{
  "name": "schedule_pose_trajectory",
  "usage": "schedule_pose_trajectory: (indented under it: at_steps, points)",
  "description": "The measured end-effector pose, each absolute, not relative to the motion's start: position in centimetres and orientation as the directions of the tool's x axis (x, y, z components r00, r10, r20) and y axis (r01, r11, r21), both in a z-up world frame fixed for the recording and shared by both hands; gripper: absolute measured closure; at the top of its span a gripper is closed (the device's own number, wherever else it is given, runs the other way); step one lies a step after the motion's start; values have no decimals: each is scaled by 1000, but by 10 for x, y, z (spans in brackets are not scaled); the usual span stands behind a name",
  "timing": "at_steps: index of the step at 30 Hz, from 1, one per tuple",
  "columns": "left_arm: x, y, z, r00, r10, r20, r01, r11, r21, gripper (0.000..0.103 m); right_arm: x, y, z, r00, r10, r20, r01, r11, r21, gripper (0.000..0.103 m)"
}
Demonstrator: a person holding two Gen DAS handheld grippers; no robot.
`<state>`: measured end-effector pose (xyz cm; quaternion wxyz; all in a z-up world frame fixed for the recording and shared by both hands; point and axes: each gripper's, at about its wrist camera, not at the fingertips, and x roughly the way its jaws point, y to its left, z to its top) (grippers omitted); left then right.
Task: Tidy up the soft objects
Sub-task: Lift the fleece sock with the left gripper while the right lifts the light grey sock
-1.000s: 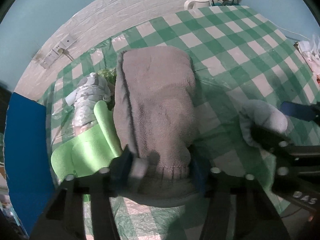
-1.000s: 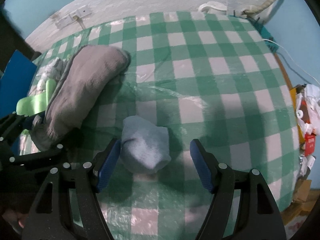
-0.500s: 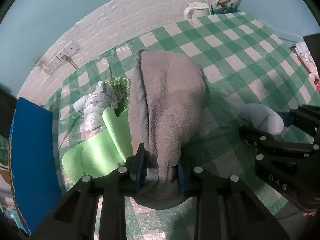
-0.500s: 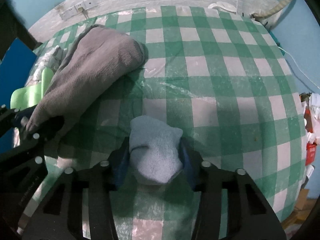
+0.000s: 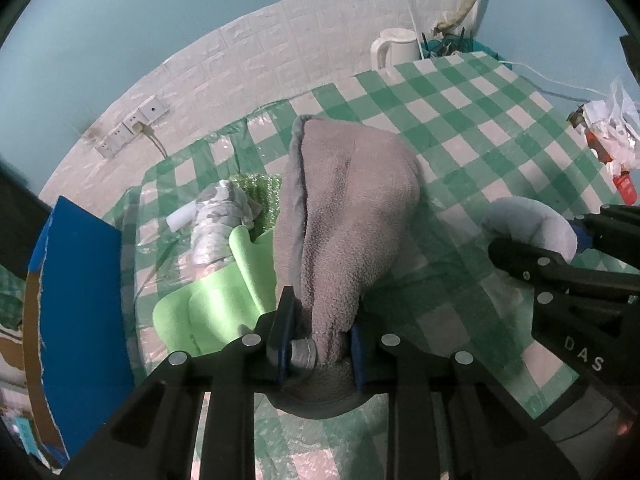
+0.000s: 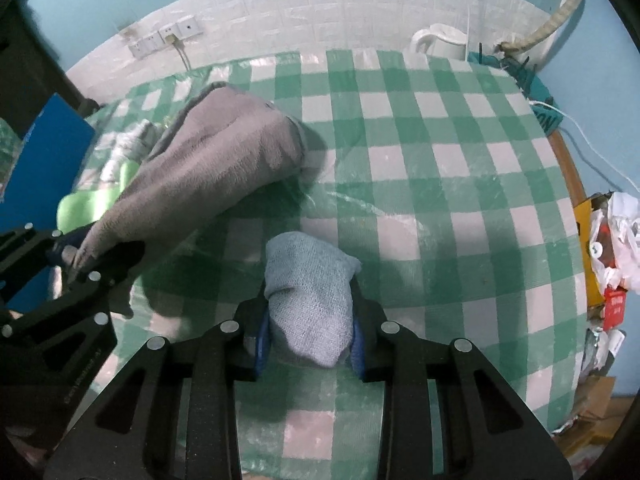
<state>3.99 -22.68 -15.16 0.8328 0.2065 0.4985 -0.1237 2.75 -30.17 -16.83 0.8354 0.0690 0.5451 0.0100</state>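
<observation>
My right tool (image 6: 310, 344) is squeezed tight on a small light blue cloth (image 6: 310, 300), which sticks out just in front of its tips. My left tool (image 5: 318, 346) is pinched on the near end of a big gray towel (image 5: 344, 216). The towel reaches away from the tool, and its far end looks like it rests on the worktop (image 5: 480, 128).

I think I am lifting both soft things to put them somewhere neat. To do it well, I should keep both grips firm and go up slowly, because the long towel can drag and pull on things beside it. I should keep the two tools apart so the cloths do not tangle.

To the left of my left tool lie a bright green foam sheet (image 5: 208, 308) and, past it, a silvery wrapped bundle (image 5: 218, 220). I see no box or basket to put things in. Far ahead stands a white kettle (image 5: 394, 50); I cannot tell what is inside it.
</observation>
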Motion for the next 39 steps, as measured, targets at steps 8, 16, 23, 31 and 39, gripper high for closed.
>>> schedule_pose_trajectory:
  at_steps: [8,16,23,31,39]
  points:
    - [31,-216,-133,503,-19,-864,391,897,208,80,27,-294,-149,437,100,-894,54,989,137,73]
    - [30,-197,-113,526,-22,-850,346,919,190,80,22,-287,-131,463,107,-880,36,990,139,73]
    - [29,-181,-100,548,-29,-836,311,935,172,80,20,-276,-114,485,116,-867,10,990,138,73]
    - [30,-157,-80,575,-29,-817,258,955,148,80,20,-258,-97,509,129,-851,-28,991,133,73]
    - [26,-129,-67,597,-24,-802,209,970,127,80,27,-234,-78,534,143,-833,-66,990,127,73]
